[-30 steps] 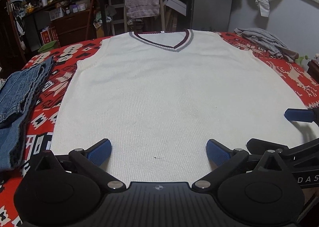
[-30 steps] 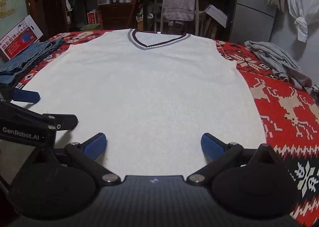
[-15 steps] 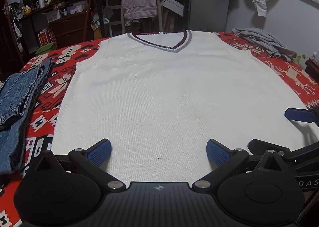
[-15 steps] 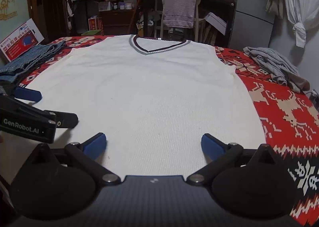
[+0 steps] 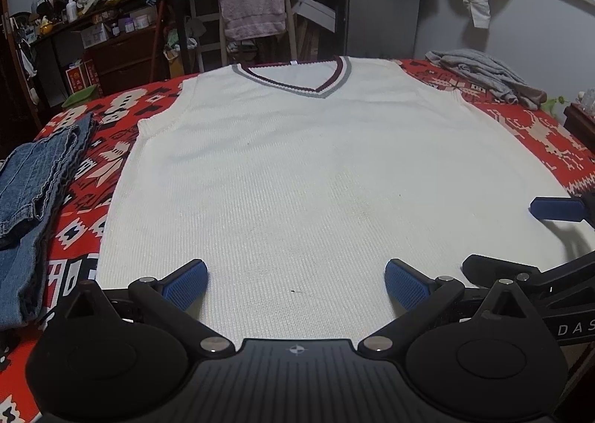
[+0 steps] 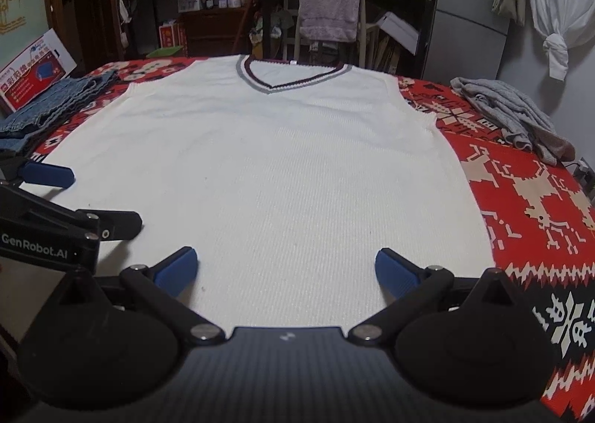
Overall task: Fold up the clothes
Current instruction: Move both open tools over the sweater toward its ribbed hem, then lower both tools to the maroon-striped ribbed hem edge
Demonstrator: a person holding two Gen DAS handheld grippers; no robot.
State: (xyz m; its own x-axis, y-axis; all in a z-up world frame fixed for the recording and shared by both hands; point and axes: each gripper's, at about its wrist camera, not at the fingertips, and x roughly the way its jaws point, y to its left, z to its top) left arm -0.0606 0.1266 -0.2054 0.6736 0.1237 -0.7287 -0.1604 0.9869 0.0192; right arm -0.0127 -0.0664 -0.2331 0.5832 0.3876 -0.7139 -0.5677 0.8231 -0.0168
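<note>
On the red cloth [image 5: 122, 118] the white vest [image 5: 308, 177] lies flat and unfolded, its V-neck [image 5: 319, 88] at the far side and its hem at the near side, under both grippers. The left gripper [image 5: 295, 279] hangs over the hem with its blue pads wide apart and nothing between them. The right gripper [image 6: 286, 268] is beside it, also over the hem and nearer the vest's right edge, spread wide and empty too. No fold is made yet, I think; the likely next step is to take the hem or a side.

Several things could go wrong. The knit looks thick and soft, so a pad may catch only the top layer, and then the front would lift while the back stays on the cloth. The two grippers are close to each other over the vest; if both move inward they may knock together. If one side is pulled faster than the other, the fold would come out crooked and the neck would turn. The cloth under the vest could also be pinched by mistake and drag along. Jeans [image 5: 29, 185] lie just left of the vest and a grey garment [image 6: 517, 114] far right of it; a wide sweep could disturb them.
</note>
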